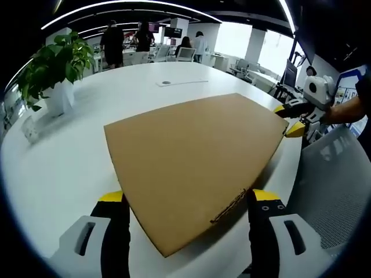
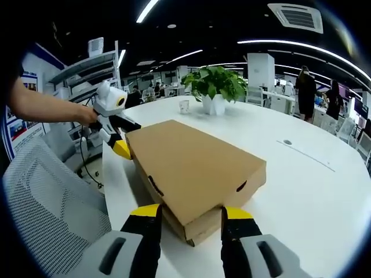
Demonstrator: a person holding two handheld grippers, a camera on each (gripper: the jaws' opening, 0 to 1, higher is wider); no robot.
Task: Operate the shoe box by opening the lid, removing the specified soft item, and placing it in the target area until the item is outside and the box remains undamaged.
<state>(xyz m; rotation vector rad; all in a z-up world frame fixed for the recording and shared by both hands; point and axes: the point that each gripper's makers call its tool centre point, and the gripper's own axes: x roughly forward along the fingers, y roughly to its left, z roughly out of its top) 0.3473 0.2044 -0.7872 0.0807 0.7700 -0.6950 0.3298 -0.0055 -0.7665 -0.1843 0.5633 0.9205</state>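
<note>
**Both grippers at opposite corners of the closed shoe box**

Nearest to me, my left gripper has its jaws spread wide either side of the shoe box corner, pads not pressing it. My right gripper straddles the opposite corner, jaws parted, box edge between them; can't tell if they touch. Lid is down flat, box sits on the white table near its edge. Beside the box, a grey mesh chair. Beyond the box, a potted plant. People stand far behind it.
</note>
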